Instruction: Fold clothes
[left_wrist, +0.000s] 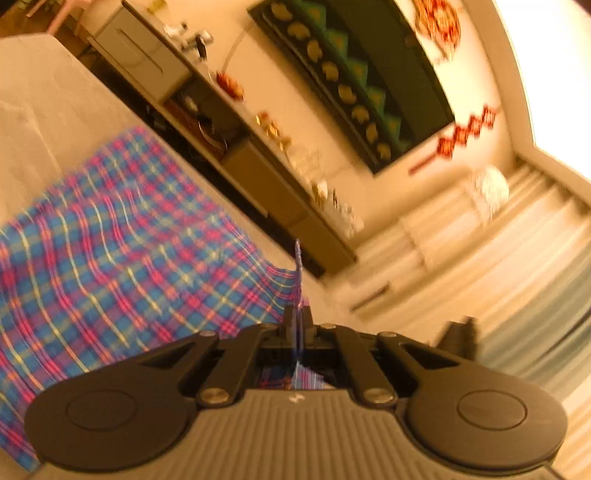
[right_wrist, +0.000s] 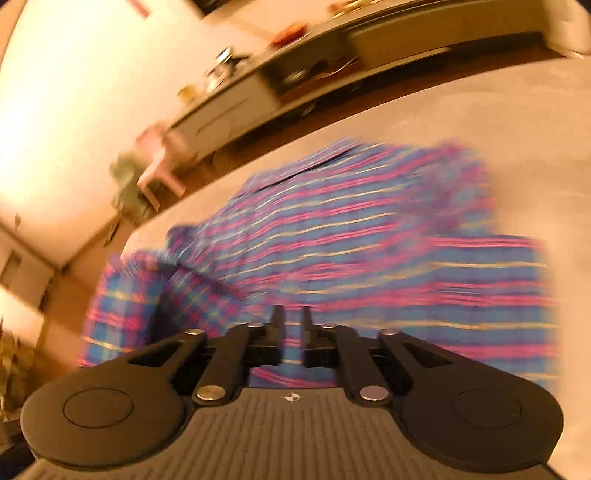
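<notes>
Now, in the left wrist view, the left gripper (left_wrist: 298, 317) sits at bottom centre with its fingers pinched tight on a thin edge of the plaid shirt (left_wrist: 122, 236), a sliver of fabric standing up between the tips. The rest of the shirt spreads across the left half of the frame over the beige sofa (left_wrist: 48, 96). The view is tilted hard, the TV cabinet (left_wrist: 236, 147) running diagonally, so this hand looks rolled over and lifted. To do the fold well, I'd say keep that pinch firm and carry the edge level so the cloth lands flat.

Over in the right wrist view, the right gripper (right_wrist: 292, 321) is low centre, fingers narrowly apart with plaid visible through the slot; whether they grip cloth, I cannot tell through the blur. The shirt fills mid-frame on the sofa, a sleeve bunched at lower left. The hand angles downward over the fabric.
</notes>
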